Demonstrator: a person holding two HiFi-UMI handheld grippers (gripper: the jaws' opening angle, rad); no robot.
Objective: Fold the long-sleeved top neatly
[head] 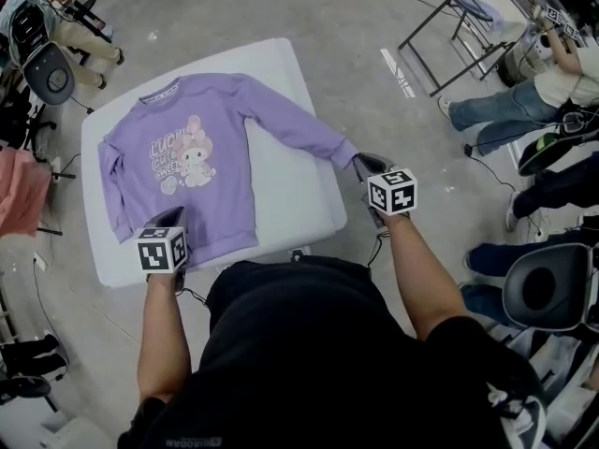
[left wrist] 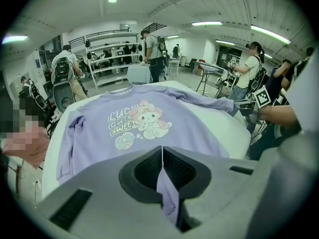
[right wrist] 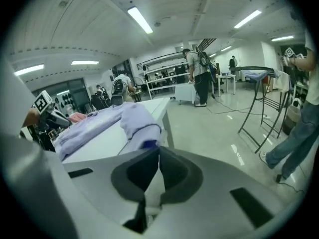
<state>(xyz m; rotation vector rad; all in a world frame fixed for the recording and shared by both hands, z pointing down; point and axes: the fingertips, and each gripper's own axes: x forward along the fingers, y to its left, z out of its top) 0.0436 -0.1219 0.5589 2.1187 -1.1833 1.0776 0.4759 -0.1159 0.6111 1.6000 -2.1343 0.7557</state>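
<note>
My head view shows the purple long-sleeved top (head: pixel 192 157) spread flat on the white desk (head: pixel 304 199). Only the gripper views show the grips. My left gripper (left wrist: pixel 162 154) pinches its near hem. My right gripper (right wrist: pixel 158 156) is clenched on the cuff of the outstretched sleeve (head: pixel 299 134) at the desk's right edge.

The top (head: pixel 234 110) is light purple. On its front is a pink and white bunny picture with pale letters. Its neck has a dark and white edge. The tabletop (head: pixel 290 190) is white. The left gripper (head: pixel 171 215) and the right gripper (head: pixel 360 163) are grey. Each has a white cube with black squares. The floor (head: pixel 356 26) is grey. The person's shirt (head: pixel 299 363) is black.
</note>
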